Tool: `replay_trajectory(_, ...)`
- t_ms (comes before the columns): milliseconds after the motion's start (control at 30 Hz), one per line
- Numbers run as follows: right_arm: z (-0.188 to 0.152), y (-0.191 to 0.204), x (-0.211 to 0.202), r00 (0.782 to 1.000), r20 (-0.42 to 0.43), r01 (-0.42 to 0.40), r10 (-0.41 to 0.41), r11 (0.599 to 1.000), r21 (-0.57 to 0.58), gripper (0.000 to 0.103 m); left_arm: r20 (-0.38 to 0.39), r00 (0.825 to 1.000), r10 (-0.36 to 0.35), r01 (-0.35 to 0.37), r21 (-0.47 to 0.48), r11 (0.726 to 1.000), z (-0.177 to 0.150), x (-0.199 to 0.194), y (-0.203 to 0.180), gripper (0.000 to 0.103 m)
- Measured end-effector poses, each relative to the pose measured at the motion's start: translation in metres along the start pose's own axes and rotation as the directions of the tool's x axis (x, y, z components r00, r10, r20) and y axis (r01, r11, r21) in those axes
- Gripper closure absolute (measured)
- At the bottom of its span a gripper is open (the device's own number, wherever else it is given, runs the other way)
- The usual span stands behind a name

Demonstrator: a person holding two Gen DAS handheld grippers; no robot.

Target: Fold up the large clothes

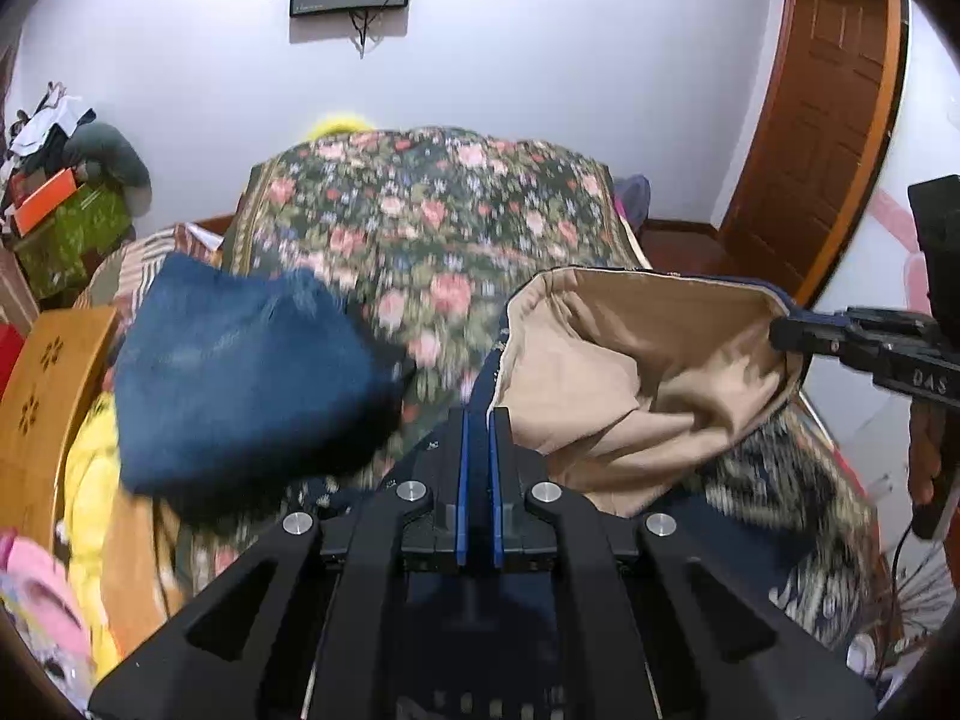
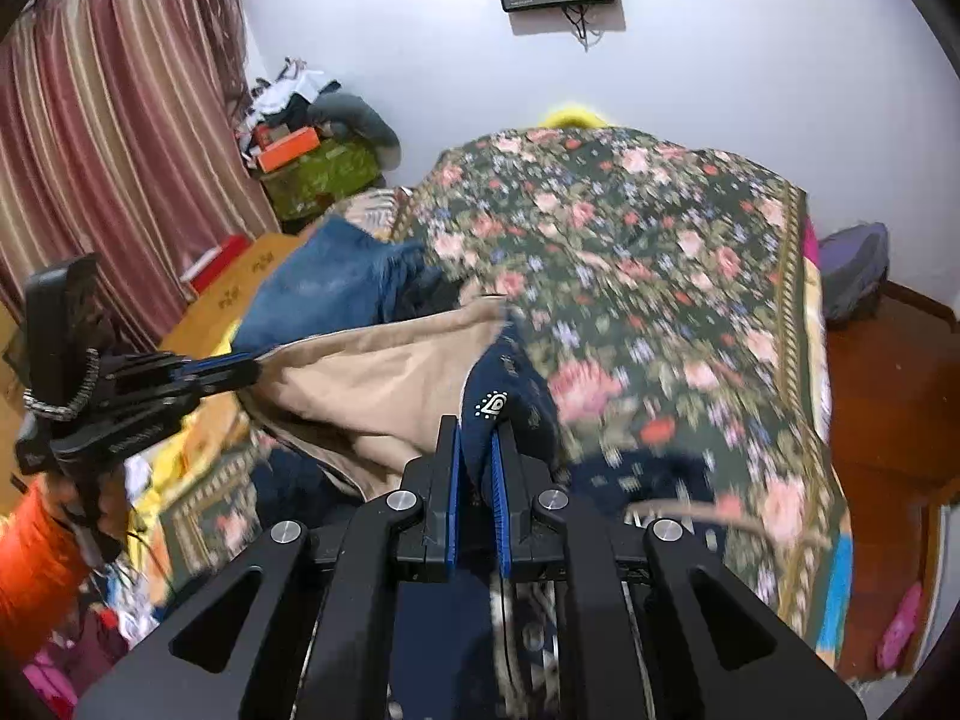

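Note:
A large navy patterned garment with a tan lining (image 1: 648, 354) hangs stretched between my two grippers above the bed; it also shows in the right wrist view (image 2: 372, 378). My left gripper (image 1: 478, 420) is shut on the garment's navy edge. It appears in the right wrist view (image 2: 252, 369) at the left, pinching the other corner. My right gripper (image 2: 477, 450) is shut on the navy hem with a small white logo. It shows in the left wrist view (image 1: 780, 333) at the right, clamping the edge. The tan lining faces up and sags between them.
A bed with a floral cover (image 1: 420, 222) lies ahead under the garment. Blue jeans (image 1: 240, 372) lie on its left side. A wooden box (image 1: 42, 396) and cluttered clothes stand at the left. A brown door (image 1: 822, 120) is at the right, curtains (image 2: 108, 150) at the left.

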State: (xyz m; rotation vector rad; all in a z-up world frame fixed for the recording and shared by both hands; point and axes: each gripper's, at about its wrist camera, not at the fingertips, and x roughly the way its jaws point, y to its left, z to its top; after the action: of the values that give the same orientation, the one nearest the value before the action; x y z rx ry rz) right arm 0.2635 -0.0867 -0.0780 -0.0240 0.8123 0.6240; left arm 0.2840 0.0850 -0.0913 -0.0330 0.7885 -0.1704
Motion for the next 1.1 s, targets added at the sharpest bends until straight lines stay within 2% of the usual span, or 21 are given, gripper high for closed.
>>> replay_trajectory(200,-0.041,-0.010,0.009,0.996,-0.031,0.090,-0.089,0.995,0.044,0.095,-0.088,0.995,0.041,-0.040,0.010,0.999,-0.068,0.003,-0.003,0.099)
replay_trajectory(300,-0.058,-0.021,0.017,0.989,-0.071,0.137,-0.133,0.989,0.061,0.095,-0.123,0.990,0.063,-0.064,0.000,0.998,-0.088,0.017,0.000,0.099)
replay_trajectory(400,-0.070,-0.031,0.027,0.981,-0.111,0.165,-0.157,0.984,0.072,0.094,-0.152,0.980,0.126,-0.127,0.004,0.992,-0.103,0.035,0.005,0.098)
replay_trajectory(467,-0.074,-0.035,0.030,0.980,-0.114,0.171,-0.163,0.983,0.062,0.094,-0.202,0.974,0.100,-0.109,-0.032,0.994,-0.113,0.047,0.013,0.098)
replay_trajectory(533,-0.074,-0.033,0.024,0.982,-0.106,0.163,-0.156,0.985,0.053,0.093,-0.219,0.972,0.087,-0.099,-0.044,0.994,-0.120,0.048,0.016,0.098)
replay_trajectory(700,-0.060,-0.019,0.018,0.983,-0.132,0.127,-0.126,0.992,0.000,0.084,-0.210,0.974,0.089,-0.088,0.010,0.996,-0.109,0.037,0.011,0.094)
replay_trajectory(733,-0.057,-0.017,0.018,0.985,-0.126,0.119,-0.119,0.993,-0.004,0.082,-0.206,0.975,0.085,-0.084,0.015,0.996,-0.105,0.035,0.010,0.088)
replay_trajectory(767,-0.053,-0.014,0.016,0.987,-0.114,0.110,-0.111,0.994,-0.010,0.081,-0.200,0.976,0.084,-0.082,0.018,0.996,-0.099,0.033,0.010,0.077)
replay_trajectory(833,-0.047,-0.008,0.014,0.991,-0.089,0.096,-0.098,0.995,-0.021,0.070,-0.180,0.980,0.089,-0.087,0.019,0.996,-0.089,0.033,0.011,0.060)
replay_trajectory(867,-0.044,-0.006,0.015,0.993,-0.080,0.090,-0.092,0.996,-0.025,0.066,-0.166,0.982,0.091,-0.089,0.020,0.996,-0.083,0.032,0.010,0.057)
replay_trajectory(900,-0.041,-0.005,0.016,0.993,-0.071,0.088,-0.090,0.996,-0.030,0.057,-0.161,0.983,0.089,-0.087,0.021,0.996,-0.077,0.034,0.010,0.057)
replay_trajectory(933,-0.037,-0.003,0.018,0.994,-0.062,0.090,-0.092,0.995,-0.032,0.052,-0.162,0.983,0.087,-0.085,0.021,0.996,-0.072,0.037,0.010,0.056)
replay_trajectory(1100,-0.021,-0.006,0.041,0.995,-0.077,0.066,-0.067,0.997,-0.027,0.051,-0.171,0.984,0.050,-0.053,-0.018,0.998,-0.048,0.064,0.013,0.056)
